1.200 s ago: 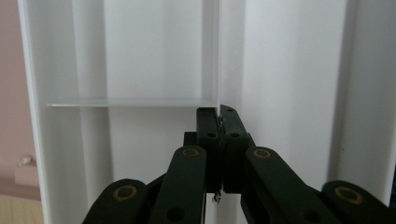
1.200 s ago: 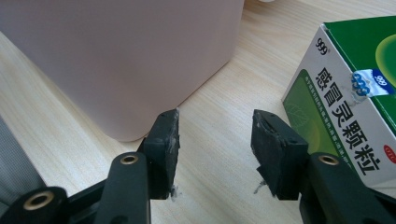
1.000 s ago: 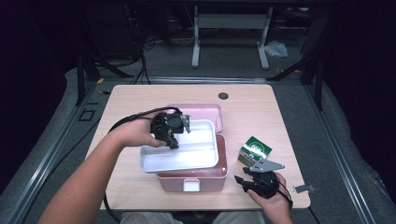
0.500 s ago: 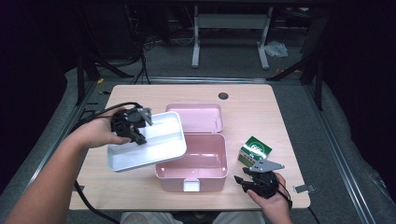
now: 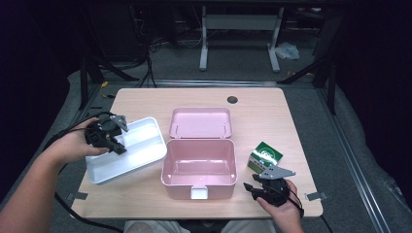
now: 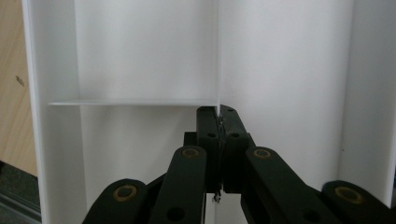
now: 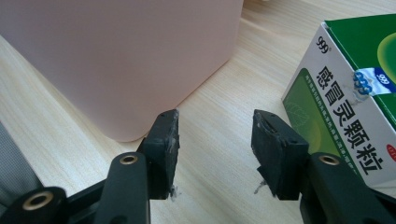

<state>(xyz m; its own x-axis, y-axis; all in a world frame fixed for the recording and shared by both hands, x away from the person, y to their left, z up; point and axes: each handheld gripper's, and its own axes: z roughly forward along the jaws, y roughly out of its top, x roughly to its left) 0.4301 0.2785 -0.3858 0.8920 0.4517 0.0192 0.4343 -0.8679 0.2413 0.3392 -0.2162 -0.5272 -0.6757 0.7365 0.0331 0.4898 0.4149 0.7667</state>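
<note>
A white divided tray [image 5: 131, 153] lies at the table's left, its near end over the edge region. My left gripper [image 5: 114, 141] is shut on the tray's thin inner divider [image 6: 218, 70], seen up close in the left gripper view. A pink box [image 5: 199, 167] stands open in the middle, its lid [image 5: 200, 122] folded back flat. A green and white medicine box [image 5: 265, 156] sits to the pink box's right. My right gripper [image 5: 255, 188] rests low at the front right, open, with bare table between its fingers [image 7: 164, 147], between the pink box [image 7: 116, 56] and the medicine box [image 7: 355, 93].
The wooden table [image 5: 145, 99] has a round cable hole [image 5: 232, 100] at the back. Cables trail from the left gripper off the table's left side. A metal stand and dark floor lie behind the table.
My left gripper has carried the white tray out of the pink box and leftward, down onto the table's left side. The right gripper has stayed put.
</note>
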